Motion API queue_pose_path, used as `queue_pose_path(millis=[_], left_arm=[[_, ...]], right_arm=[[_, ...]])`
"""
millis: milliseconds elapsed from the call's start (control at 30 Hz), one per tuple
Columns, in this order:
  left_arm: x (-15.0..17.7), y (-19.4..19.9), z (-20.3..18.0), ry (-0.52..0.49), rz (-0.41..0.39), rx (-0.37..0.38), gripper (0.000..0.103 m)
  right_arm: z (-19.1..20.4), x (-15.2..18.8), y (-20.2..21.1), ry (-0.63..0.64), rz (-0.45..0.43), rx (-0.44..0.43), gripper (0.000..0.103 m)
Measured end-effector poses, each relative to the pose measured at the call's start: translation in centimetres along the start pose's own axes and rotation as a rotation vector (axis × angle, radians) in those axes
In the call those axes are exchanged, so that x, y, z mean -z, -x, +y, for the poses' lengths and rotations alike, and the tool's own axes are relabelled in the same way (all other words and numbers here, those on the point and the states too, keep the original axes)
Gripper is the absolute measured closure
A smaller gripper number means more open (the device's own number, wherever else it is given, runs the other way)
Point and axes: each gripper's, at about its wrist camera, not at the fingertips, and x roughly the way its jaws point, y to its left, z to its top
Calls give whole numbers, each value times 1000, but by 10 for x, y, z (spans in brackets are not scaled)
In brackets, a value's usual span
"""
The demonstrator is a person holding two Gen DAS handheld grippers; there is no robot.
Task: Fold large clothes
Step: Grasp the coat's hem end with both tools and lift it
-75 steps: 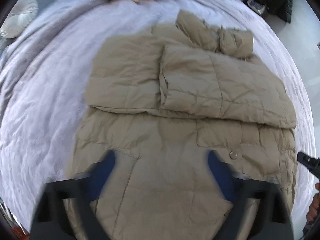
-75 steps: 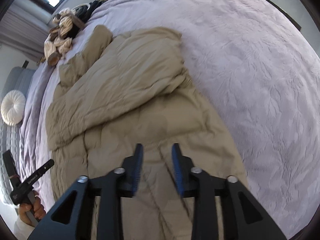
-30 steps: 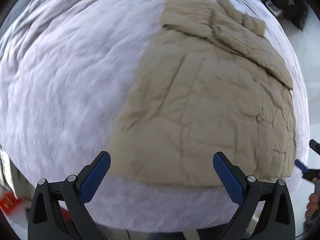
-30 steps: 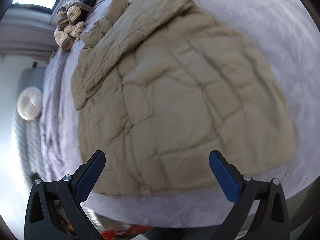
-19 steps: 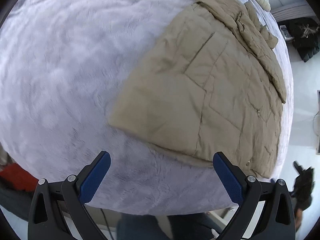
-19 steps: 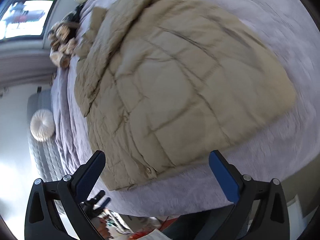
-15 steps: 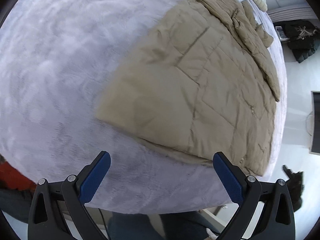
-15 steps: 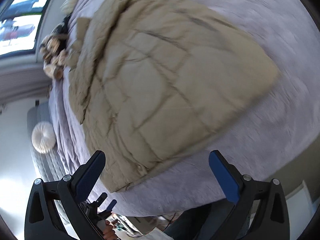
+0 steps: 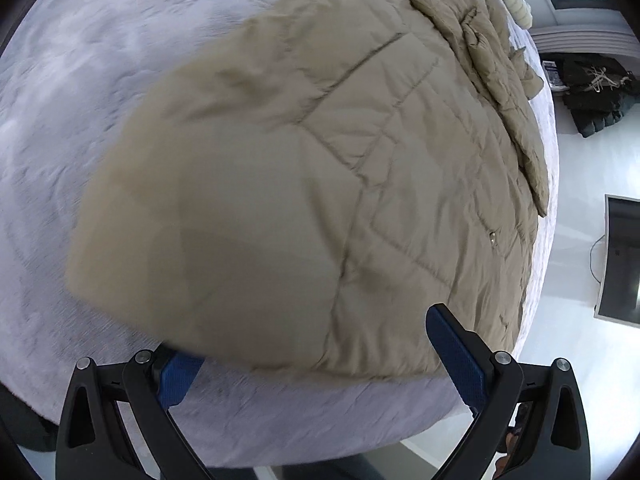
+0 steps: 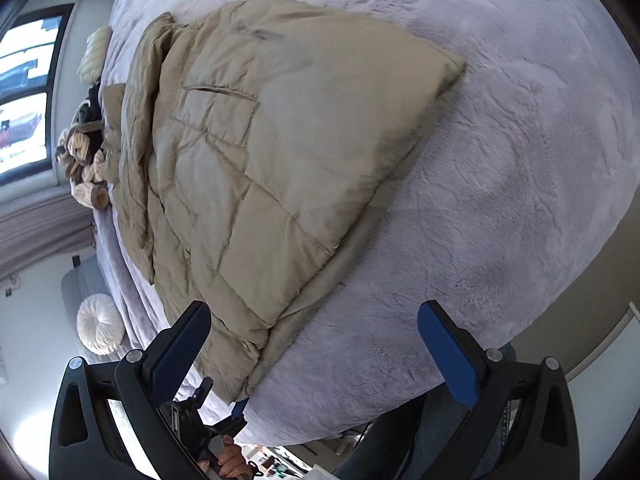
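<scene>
Beige quilted puffer coat (image 9: 360, 168) lying flat on a bed covered with a pale lilac plush bedspread (image 9: 100, 52), its hem along the bed's near edge and its upper part toward the far end. Progress, as judged: the upper section, sleeves included, already lies folded down over the body, forming a doubled layer with a visible lower edge across the coat in the right wrist view (image 10: 256, 152); the hem half remains unfolded, so at least one further fold, bringing hem toward collar, appears to be left. Left gripper (image 9: 316, 356): fingers spread wide, straddling the near hem corner, not pinching cloth; whether the left finger touches the hem cannot be told, since the corner is blurred. Right gripper (image 10: 316, 344): fingers likewise spread wide, empty, poised above the opposite stretch of hem near the bed's edge. Beyond the coat, at the far end of the bed, lie knotted cushions (image 10: 84, 160); a round white pillow (image 10: 98, 330) sits beside the bed.
</scene>
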Motion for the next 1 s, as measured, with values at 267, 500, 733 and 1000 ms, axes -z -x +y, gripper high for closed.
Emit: queue_pose_path(millis=[267,500,733,1000], left_arm=[[-5,-6,-2,-16,0,6,0],[-6,-15,-5,-25,3,-21,0],[-12,-7,-11,-21,-8,49,76],[-22,41,-24,-18,-91,193,88]], right_arm=[[-5,-19,-4,-16,-78,-84,0],[-12,-39,-26,-58,-72,-166,0],[-5,-50,-40,-83,-30,-306,3],[3,-62,-38,-78,29,-266,92]])
